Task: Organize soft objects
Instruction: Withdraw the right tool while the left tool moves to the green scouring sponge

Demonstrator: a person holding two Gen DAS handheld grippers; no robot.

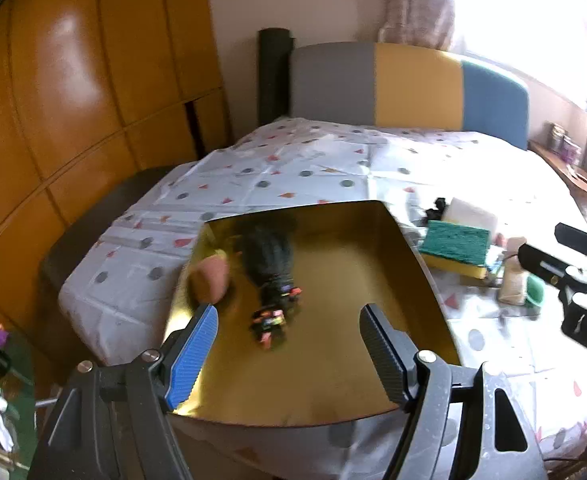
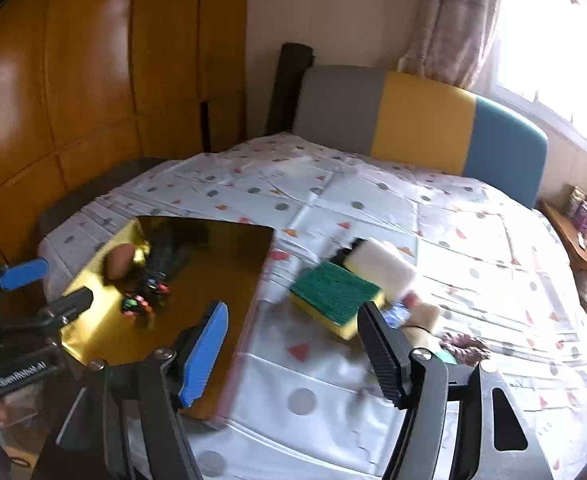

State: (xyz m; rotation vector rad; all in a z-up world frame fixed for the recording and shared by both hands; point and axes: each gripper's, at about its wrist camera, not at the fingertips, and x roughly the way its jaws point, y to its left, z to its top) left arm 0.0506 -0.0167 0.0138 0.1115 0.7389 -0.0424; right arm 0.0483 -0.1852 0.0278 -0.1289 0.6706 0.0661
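Left wrist view: nearest the lens stands the left gripper [image 1: 289, 340], jaws spread wide with nothing between them, one pad ribbed blue, the other ribbed black. It hangs over the near end of a gold tray [image 1: 373, 280], a shallow, glossy, mirror-like rectangle lying on the bed's spotted sheet [image 1: 293, 168]. In the tray lie a rounded pinkish-brown pad [image 1: 209, 280] against the left wall and a dark furry toy [image 1: 271, 260] with bright bits at its near end. To the tray's right, on the sheet, sit a sponge [image 1: 453, 246] with a coarse green top over yellow foam, and behind it a smooth white block [image 1: 471, 212]. The right gripper [image 1: 549, 252] enters at the right edge.

Right wrist view: closest is the right gripper [image 2: 293, 344], jaws wide and empty, aimed at the sheet between the tray [image 2: 213, 280] and the sponge [image 2: 333, 292]. The white block [image 2: 381, 266] touches the sponge's far side; a beige lump [image 2: 425, 316] and a pinkish knitted piece [image 2: 463, 346] lie just beside, partly hidden by the black finger.

Risks, as a judgement: the loose items crowd together, so a grab at the sponge could pinch or drag a neighbour. The tray's slick floor may let pieces slide, and a knock on its rim could shift it on the soft bed. Both frames are blurred, so small details are unsure.
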